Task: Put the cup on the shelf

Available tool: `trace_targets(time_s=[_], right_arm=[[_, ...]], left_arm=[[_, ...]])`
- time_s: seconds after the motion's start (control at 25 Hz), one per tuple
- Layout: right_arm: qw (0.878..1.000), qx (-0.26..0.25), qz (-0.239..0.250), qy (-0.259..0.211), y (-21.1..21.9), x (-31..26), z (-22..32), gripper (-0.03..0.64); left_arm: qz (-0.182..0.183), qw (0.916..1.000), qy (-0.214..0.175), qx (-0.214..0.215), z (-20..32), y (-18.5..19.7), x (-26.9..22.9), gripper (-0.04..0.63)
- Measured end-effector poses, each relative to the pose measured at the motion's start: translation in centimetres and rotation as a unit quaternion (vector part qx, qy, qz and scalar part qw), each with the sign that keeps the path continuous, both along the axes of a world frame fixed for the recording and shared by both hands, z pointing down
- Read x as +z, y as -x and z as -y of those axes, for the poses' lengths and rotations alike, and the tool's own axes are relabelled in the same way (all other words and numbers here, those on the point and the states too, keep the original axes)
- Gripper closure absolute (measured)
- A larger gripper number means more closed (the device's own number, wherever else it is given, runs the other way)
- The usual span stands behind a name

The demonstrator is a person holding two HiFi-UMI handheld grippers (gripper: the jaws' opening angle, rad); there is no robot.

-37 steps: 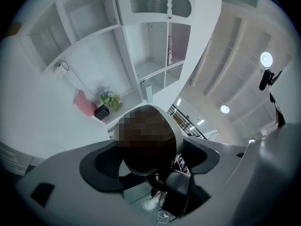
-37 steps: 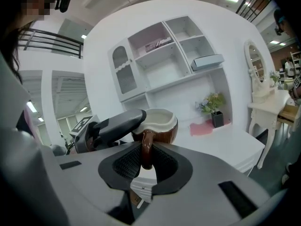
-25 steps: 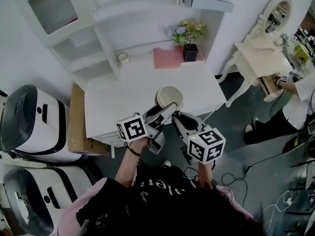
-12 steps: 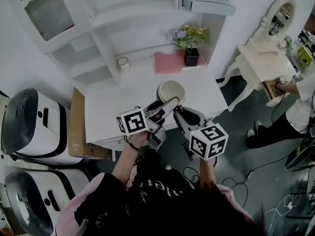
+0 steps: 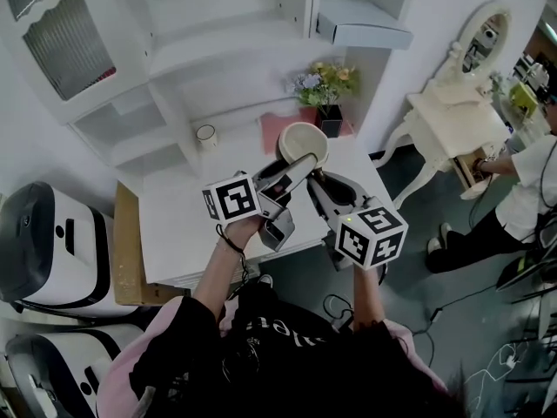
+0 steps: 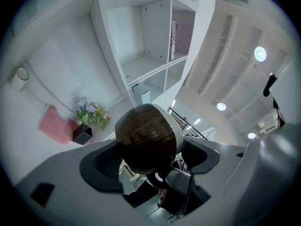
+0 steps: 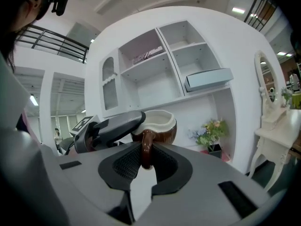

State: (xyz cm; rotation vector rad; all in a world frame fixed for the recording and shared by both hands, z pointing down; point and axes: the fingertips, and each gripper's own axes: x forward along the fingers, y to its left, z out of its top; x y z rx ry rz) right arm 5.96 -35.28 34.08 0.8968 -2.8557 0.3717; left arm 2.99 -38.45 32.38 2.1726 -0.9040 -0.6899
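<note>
Right gripper (image 7: 146, 165), jaws nearly together, pinches the handle (image 7: 146, 147) of the brown cup (image 7: 159, 126), whose body the left gripper (image 6: 150, 160) clasps, above the table (image 5: 174, 225) at mid-frame, with the open shelf bays (image 5: 222, 42) ahead, toward the upper left.

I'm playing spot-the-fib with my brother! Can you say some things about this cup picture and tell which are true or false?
The right gripper has its jaws pinched on the brown cup's handle. True.
The brown cup sits on the shelf. False: both grippers hold it in the air, away from the shelf.
The flowers stand in a black pot. True.
The left gripper is empty. False: its jaws hold the brown cup too.
</note>
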Motion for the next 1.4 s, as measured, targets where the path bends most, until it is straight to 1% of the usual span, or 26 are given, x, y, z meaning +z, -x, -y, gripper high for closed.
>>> trace_targets(time_s=[0.12,0.32,0.4,0.52,0.64,0.8,0.84,0.92,1.04,1.12,1.24,1.4], right_arm=[[1.000,0.002,0.002,-0.016,1.6,-1.6,2.5,0.537],[0.999,0.001,0.016,-0.038,4.0,-4.6,6.2,0.537],[0.999,0.001,0.017,-0.049,5.3,-6.0,8.1,0.537],[0.998,0.002,0.019,-0.062,7.6,-8.2,11.2,0.538],[0.997,0.009,0.015,-0.073,9.5,-10.0,13.9,0.538],[0.997,0.012,0.017,-0.075,11.7,-11.9,17.2,0.538],[0.997,0.013,0.014,-0.076,12.2,-12.3,18.0,0.538],[0.997,0.019,0.006,-0.077,12.8,-13.1,19.7,0.538],[0.996,0.041,-0.006,-0.075,13.0,-13.7,22.3,0.538],[0.996,0.056,-0.017,-0.073,12.5,-13.5,23.9,0.538],[0.995,0.072,-0.033,-0.068,11.9,-13.1,25.8,0.538],[0.993,0.074,-0.055,-0.069,12.5,-13.4,27.5,0.538]], left_arm=[[0.001,0.9999,-0.013,0.001,2.4,1.6,-1.7,0.210],[0.016,0.9991,-0.039,-0.004,5.9,4.0,-4.6,0.210],[0.014,0.9986,-0.049,-0.010,7.8,5.5,-6.1,0.210],[0.002,0.9978,-0.062,-0.025,10.8,7.9,-8.2,0.210],[-0.010,0.9974,-0.066,-0.027,13.5,9.9,-9.8,0.210],[-0.016,0.9969,-0.068,-0.037,16.8,12.1,-11.5,0.210],[-0.014,0.9968,-0.069,-0.039,17.5,12.5,-11.8,0.210],[0.001,0.9967,-0.070,-0.041,18.7,13.2,-12.1,0.210],[0.021,0.9964,-0.068,-0.046,19.9,14.4,-12.1,0.210],[0.019,0.9962,-0.070,-0.048,20.1,15.2,-12.2,0.210],[0.018,0.9962,-0.075,-0.039,19.8,15.7,-12.0,0.212],[0.027,0.9965,-0.073,-0.032,19.8,15.5,-11.3,0.212]])
